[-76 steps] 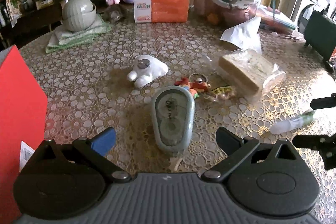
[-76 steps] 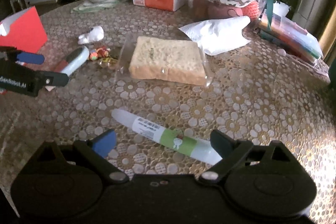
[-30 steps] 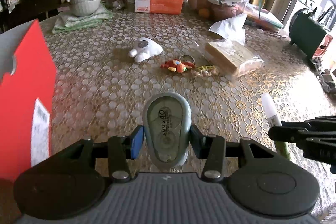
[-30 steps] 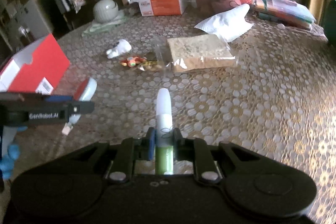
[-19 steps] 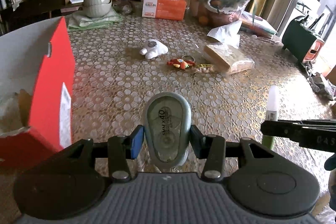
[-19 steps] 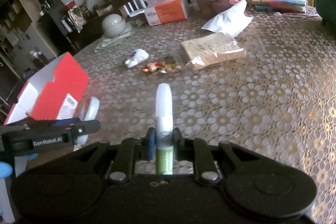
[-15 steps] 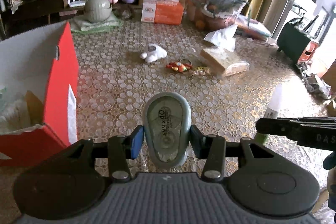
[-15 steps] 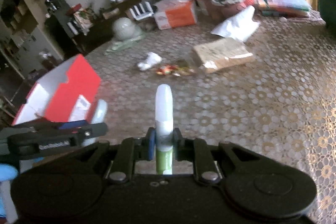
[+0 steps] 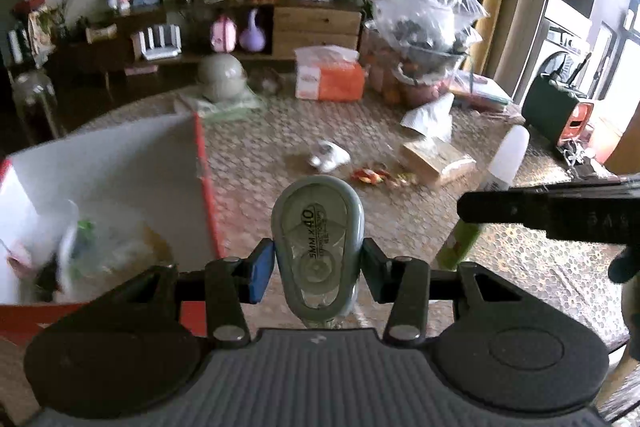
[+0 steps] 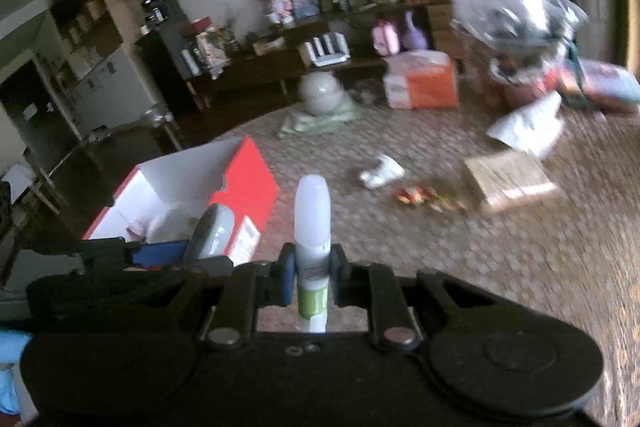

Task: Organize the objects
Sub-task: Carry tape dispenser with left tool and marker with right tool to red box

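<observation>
My left gripper (image 9: pixel 318 263) is shut on a grey-green correction tape dispenser (image 9: pixel 318 239) and holds it in the air beside the open red box (image 9: pixel 206 187). The dispenser also shows in the right wrist view (image 10: pixel 210 231), at the red box's (image 10: pixel 252 191) near right corner. My right gripper (image 10: pixel 313 277) is shut on a white and green glue stick (image 10: pixel 312 227), held upright above the table. The glue stick shows in the left wrist view (image 9: pixel 502 163) to the right of the dispenser. The box holds several items, blurred.
On the lace tablecloth (image 9: pixel 400 227) lie a white toy (image 9: pixel 328 157), a small colourful keychain (image 9: pixel 370 175) and a bagged sponge-like block (image 9: pixel 438 159). Further back stand an orange tissue box (image 9: pixel 330 79), a grey-green bowl (image 9: pixel 220 75) and a large plastic bag (image 9: pixel 424 27).
Both grippers closed on their objects, lifted them off the table and moved up and left toward the red box, which now fills more of the left wrist view.
</observation>
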`<state>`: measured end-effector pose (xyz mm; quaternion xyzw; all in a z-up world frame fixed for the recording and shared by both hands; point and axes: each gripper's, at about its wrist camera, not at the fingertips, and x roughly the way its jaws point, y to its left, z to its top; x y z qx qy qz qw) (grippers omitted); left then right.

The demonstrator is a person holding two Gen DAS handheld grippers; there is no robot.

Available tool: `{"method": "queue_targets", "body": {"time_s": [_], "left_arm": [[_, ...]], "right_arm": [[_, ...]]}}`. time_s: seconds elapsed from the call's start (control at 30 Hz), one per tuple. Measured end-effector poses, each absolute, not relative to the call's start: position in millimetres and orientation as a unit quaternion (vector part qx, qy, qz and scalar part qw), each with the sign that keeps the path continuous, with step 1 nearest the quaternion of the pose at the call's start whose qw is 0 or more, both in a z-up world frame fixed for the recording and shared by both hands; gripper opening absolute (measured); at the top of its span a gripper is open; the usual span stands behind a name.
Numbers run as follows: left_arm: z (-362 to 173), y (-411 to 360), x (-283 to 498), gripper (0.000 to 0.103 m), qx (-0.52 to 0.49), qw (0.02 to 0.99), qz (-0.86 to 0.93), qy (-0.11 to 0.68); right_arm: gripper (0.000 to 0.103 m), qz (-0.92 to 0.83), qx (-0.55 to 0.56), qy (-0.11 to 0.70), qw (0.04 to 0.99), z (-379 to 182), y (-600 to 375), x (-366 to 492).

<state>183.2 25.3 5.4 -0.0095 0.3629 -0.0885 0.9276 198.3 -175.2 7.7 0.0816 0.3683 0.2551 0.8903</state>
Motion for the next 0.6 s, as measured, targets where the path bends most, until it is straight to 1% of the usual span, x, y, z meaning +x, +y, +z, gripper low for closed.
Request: {"method": "queue_targets", "body": {"time_s": [0.33, 0.6], "left_arm": [[39, 83, 177, 0.046, 0.014, 0.936, -0.059, 0.346], [58, 136, 173, 0.046, 0.021, 0.941, -0.022, 0.336]], "right_arm": [[0.016, 0.307, 0.043, 0.375, 0.874, 50, -98, 209], [0.017, 0.333, 0.004, 0.347, 0.877, 77, -37, 213]]}}
